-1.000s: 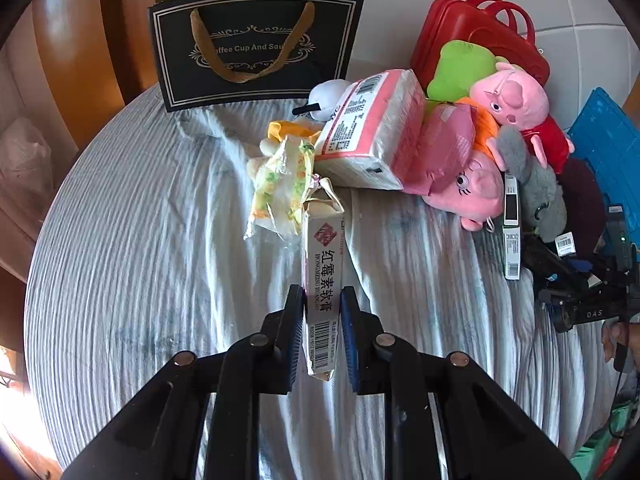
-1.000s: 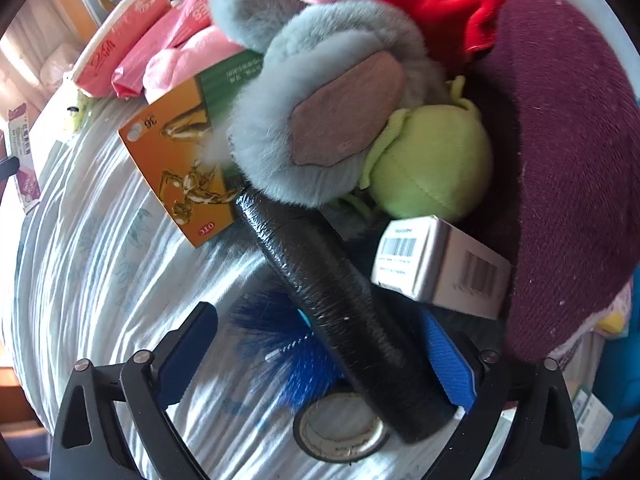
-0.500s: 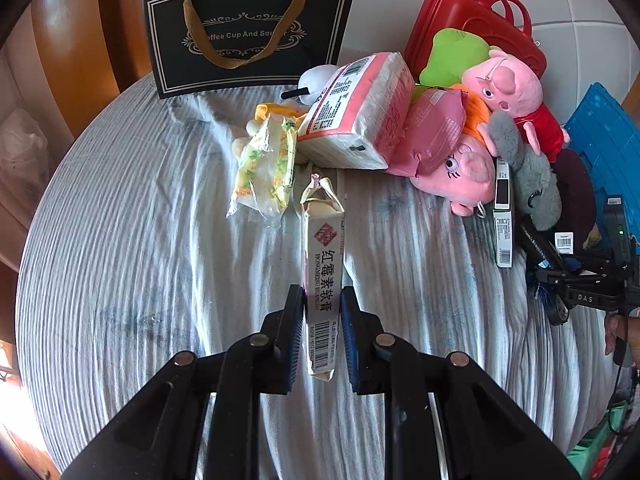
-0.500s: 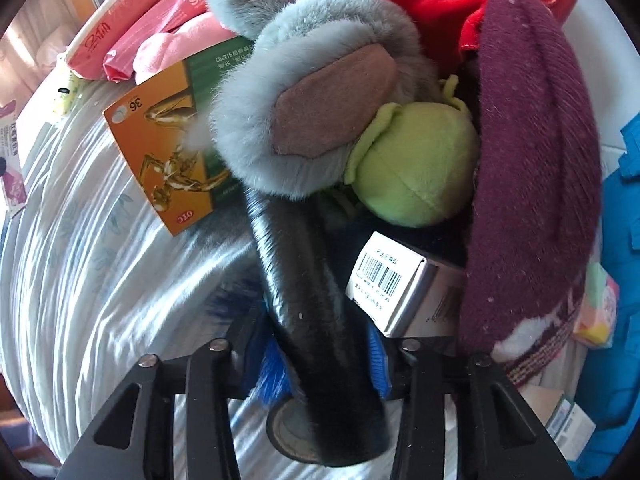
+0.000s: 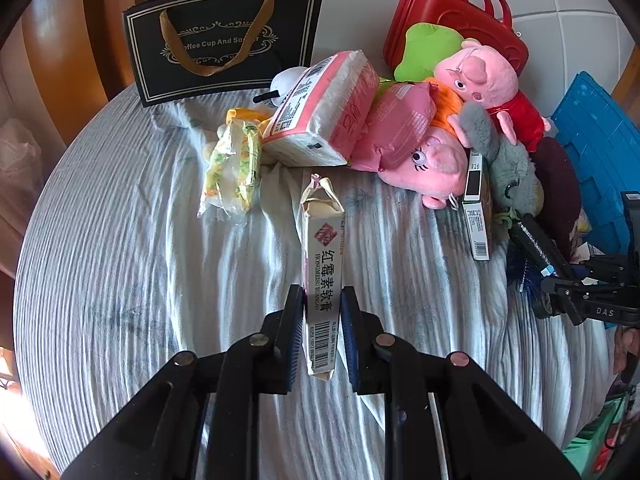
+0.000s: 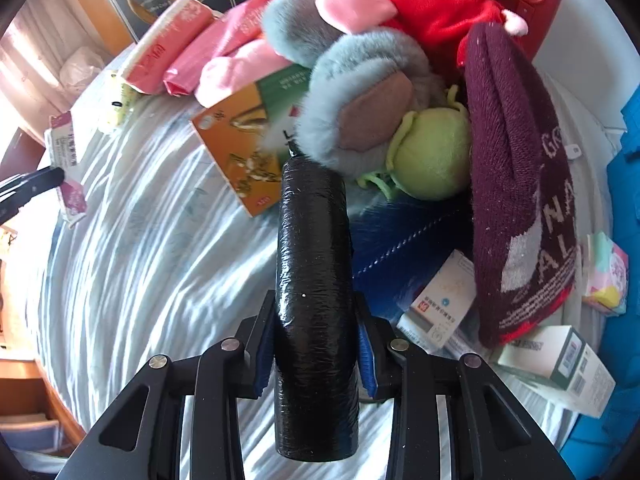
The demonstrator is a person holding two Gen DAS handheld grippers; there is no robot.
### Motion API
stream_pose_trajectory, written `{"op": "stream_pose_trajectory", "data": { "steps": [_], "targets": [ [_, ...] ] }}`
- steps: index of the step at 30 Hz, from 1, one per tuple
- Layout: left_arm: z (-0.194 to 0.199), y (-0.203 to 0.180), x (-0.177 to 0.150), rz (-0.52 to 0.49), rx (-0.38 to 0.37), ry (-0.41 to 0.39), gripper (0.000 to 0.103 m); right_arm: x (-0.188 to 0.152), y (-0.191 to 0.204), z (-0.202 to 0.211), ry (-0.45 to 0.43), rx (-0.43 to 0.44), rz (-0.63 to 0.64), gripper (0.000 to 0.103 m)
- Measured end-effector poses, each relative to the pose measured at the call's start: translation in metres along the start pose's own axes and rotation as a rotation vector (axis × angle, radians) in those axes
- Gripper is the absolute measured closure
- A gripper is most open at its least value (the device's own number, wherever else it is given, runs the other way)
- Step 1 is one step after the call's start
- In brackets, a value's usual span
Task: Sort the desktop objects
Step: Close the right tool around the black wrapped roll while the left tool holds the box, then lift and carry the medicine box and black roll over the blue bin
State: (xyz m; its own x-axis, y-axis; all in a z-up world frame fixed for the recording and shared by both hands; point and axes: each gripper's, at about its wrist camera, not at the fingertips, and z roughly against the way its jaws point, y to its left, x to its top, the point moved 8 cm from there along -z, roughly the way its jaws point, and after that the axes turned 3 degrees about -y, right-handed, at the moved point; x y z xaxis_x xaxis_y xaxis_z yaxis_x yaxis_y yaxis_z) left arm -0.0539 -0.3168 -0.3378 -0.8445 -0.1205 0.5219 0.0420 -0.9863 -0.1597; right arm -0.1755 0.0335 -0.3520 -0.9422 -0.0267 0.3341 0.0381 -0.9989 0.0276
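Note:
My left gripper (image 5: 320,322) is shut on a long white ointment box (image 5: 323,264) with red Chinese print, held above the striped cloth. My right gripper (image 6: 316,344) is shut on a black plastic-wrapped roll (image 6: 314,280) and holds it lifted beside the toy pile. That roll and the right gripper also show at the right edge of the left wrist view (image 5: 538,246). The ointment box shows at the far left of the right wrist view (image 6: 64,160).
A cluttered pile lies at the back: pink tissue packs (image 5: 324,112), pink pig plush toys (image 5: 480,76), a grey plush (image 6: 360,100), a maroon knit hat (image 6: 516,160), an orange medicine box (image 6: 244,148), small boxes (image 6: 556,360). A black paper bag (image 5: 220,36), red case (image 5: 452,16) and blue crate (image 5: 600,152) stand around.
My right gripper closed on the black roll and lifted it off the pile. My left gripper kept hold of the ointment box and drew back slightly from the pile.

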Motion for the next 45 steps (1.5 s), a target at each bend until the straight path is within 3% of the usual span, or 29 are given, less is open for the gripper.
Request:
{"op": "stream_pose_trajectory", "data": {
  "steps": [9, 15, 27, 45],
  "targets": [
    [0.021, -0.020, 0.006, -0.023, 0.000, -0.022, 0.085, -0.007, 0.007, 0.036, -0.030, -0.010, -0.012, 0.069],
    [0.036, -0.036, 0.010, -0.037, 0.003, -0.039, 0.085, -0.030, -0.005, 0.051, -0.051, -0.014, -0.017, 0.069],
    [0.070, -0.073, 0.019, -0.068, 0.003, -0.075, 0.085, -0.005, 0.014, 0.064, -0.110, -0.001, 0.016, 0.069],
    [0.125, -0.138, 0.045, -0.130, -0.014, -0.149, 0.084, -0.011, 0.008, 0.139, -0.208, 0.021, 0.010, 0.069]
  ]
}}
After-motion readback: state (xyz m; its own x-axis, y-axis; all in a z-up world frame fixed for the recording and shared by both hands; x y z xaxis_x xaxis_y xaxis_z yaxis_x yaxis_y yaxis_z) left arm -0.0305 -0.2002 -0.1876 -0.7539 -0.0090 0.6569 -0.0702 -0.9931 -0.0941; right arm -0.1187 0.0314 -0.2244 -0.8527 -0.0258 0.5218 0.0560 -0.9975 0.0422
